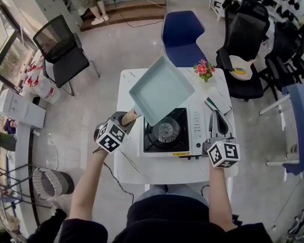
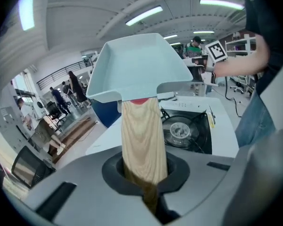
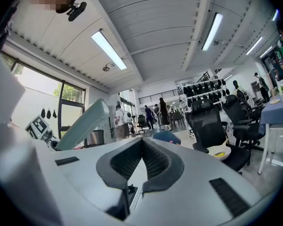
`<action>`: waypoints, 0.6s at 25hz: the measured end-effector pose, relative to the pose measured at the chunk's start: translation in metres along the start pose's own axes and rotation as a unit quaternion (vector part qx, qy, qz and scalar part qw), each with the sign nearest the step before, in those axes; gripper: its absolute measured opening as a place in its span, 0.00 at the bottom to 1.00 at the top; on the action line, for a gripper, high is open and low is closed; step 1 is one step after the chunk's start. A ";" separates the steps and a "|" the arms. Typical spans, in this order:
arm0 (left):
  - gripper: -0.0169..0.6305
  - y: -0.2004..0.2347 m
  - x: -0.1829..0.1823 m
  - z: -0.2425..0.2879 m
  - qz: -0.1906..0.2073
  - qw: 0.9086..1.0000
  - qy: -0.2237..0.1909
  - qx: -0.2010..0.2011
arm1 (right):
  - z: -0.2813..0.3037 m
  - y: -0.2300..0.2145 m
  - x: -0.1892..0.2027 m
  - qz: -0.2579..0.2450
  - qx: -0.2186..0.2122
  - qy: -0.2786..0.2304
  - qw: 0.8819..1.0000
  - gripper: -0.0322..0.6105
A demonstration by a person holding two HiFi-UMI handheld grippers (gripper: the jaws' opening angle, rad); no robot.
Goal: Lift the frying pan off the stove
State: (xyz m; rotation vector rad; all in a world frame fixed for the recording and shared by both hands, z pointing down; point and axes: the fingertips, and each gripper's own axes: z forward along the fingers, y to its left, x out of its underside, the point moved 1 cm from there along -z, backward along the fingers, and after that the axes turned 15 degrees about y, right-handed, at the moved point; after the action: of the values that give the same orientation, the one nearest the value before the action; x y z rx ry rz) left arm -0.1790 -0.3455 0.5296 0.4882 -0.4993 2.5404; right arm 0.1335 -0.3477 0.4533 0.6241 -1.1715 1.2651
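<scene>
The left claw [image 2: 144,175] is pinching the wooden handle [image 2: 141,140] of the frying pan [image 1: 161,89], which hangs tilted in the air above the stove [image 1: 172,131] — its weight sits far out from the grip. The pan could swivel or sag about the handle and knock the burner or the desk [image 1: 127,166]. The right claw [image 3: 140,145], pressed together and empty, offers no support.

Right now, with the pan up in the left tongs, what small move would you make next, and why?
I would probably level the pan and ease it left, clear of the stove. The left tongs are shut on its wooden handle, and the pan hangs tilted above the burner, off the stove; the right tongs are shut and empty.
</scene>
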 end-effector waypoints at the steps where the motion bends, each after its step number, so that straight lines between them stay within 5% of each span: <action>1: 0.06 0.002 -0.005 -0.003 -0.016 1.000 -0.013 -0.007 | 0.000 0.003 -0.001 -0.002 -0.003 -0.001 1.000 0.05; 6: 0.06 0.011 -0.026 -0.022 -0.087 0.993 -0.075 -0.038 | 0.003 0.014 -0.007 -0.012 -0.014 -0.005 1.000 0.05; 15: 0.06 0.013 -0.043 -0.046 -0.189 0.963 -0.167 -0.097 | 0.004 0.023 -0.006 -0.022 -0.020 -0.007 1.000 0.05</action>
State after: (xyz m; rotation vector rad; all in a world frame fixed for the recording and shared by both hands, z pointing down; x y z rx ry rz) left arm -0.1621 -0.3532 0.4682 0.8549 -0.6952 2.0287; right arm 0.1112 -0.3477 0.4442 0.6264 -1.1855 1.1998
